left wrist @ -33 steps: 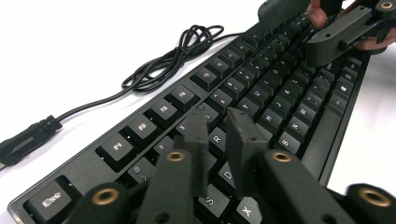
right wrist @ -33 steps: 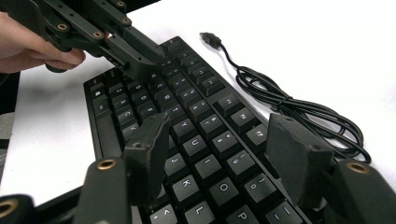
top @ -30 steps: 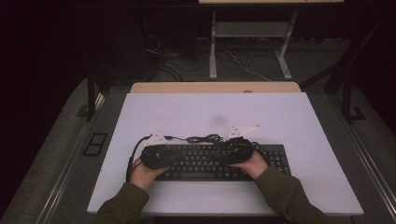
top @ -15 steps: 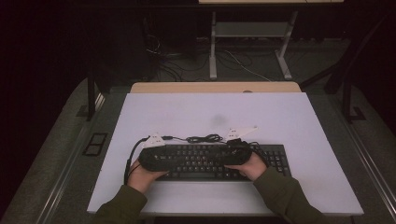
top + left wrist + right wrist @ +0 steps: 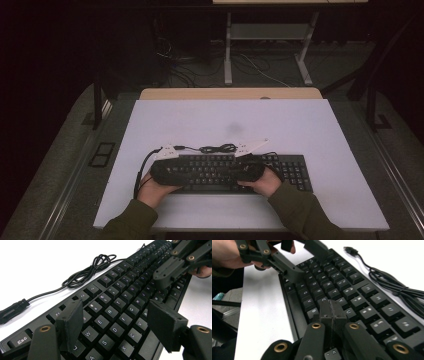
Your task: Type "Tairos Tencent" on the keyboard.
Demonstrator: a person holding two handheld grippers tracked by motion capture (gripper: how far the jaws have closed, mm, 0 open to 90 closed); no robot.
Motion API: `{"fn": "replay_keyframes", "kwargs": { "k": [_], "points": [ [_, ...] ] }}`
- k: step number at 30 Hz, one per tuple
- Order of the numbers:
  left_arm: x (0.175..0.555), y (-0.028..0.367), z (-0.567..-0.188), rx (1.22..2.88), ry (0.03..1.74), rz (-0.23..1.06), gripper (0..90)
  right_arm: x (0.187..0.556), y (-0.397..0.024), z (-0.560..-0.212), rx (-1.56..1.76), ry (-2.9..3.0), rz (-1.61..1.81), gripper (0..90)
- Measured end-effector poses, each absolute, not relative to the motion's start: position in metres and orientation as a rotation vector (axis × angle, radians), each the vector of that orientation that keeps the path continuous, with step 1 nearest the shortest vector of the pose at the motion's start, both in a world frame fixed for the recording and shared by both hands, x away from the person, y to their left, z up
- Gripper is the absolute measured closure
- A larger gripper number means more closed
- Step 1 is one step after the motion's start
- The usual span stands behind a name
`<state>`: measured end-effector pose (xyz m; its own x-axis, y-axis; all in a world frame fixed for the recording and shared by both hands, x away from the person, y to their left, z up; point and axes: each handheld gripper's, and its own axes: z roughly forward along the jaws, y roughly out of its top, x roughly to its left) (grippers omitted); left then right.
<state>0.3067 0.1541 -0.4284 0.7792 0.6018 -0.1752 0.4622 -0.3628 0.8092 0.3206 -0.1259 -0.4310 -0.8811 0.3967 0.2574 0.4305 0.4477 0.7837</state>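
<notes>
The black keyboard point(image 5: 235, 172) lies flat at 6 o'clock on the white table point(image 5: 300, 125), near its front edge. Both hands hold grippers low over the keys, pointing at each other. The left gripper point(image 5: 113, 322), jaws just opening and apart with nothing between them, hovers over the letter keys at 8 o'clock. The right gripper point(image 5: 331, 311) has just closed, 2 pads pressed together, empty. The keyboard's cable point(image 5: 217, 148) coils at 12 o'clock; bare table lies beyond.
</notes>
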Motion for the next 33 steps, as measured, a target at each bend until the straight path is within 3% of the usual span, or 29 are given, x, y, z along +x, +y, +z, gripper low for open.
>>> {"fn": "replay_keyframes", "kwargs": {
  "k": [33],
  "points": [
    [0.307,0.154,-0.428,2.013,0.798,0.192,26.4,0.313,-0.109,-0.443,-0.733,-2.707,-1.336,89.2]
  ]
}}
